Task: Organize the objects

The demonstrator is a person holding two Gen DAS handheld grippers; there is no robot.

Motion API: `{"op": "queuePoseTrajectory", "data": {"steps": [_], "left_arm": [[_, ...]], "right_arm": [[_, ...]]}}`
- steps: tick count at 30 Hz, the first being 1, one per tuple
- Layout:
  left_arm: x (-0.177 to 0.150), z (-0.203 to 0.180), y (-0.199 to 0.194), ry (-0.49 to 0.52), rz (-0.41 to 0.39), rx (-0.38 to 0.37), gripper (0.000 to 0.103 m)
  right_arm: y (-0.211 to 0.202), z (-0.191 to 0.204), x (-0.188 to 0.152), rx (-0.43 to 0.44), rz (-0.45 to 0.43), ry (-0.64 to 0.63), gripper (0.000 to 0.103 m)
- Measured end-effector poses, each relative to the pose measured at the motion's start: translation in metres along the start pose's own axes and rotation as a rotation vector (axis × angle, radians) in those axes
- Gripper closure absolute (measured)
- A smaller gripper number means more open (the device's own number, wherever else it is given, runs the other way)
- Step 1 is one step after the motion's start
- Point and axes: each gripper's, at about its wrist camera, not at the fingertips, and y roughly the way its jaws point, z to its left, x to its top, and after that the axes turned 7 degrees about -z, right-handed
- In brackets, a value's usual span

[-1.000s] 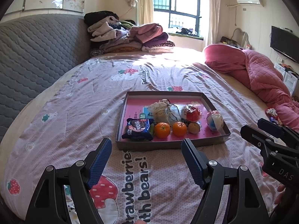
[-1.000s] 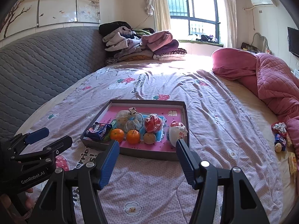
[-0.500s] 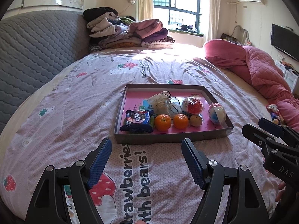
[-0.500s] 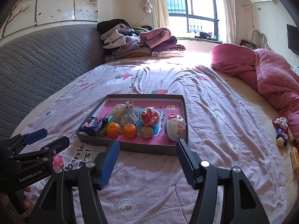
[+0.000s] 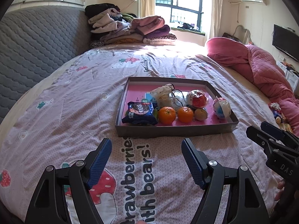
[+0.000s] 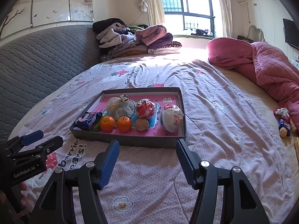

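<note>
My left gripper (image 5: 146, 147) and right gripper (image 6: 147, 148): black frames, blue ribbed pads (image 5: 100, 163), silver screws, white "DAS" and "GenRobot.AI" lettering.

The left gripper (image 5: 145, 145) is held tilted downward, its blue-padded jaws spread wide with nothing between them. The right gripper (image 6: 147, 146) is held alongside at a similar downward tilt, jaws likewise wide apart and empty.
</note>
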Motion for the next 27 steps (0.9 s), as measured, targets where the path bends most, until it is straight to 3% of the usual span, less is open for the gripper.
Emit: {"op": "queuePoseTrajectory", "data": {"steps": [27], "left_arm": [[-0.028,0.002,0.029,0.017,0.032,0.01,0.025]], "right_arm": [[0.025,-0.008,-0.04,-0.018,0.063,0.015,0.041]]}}
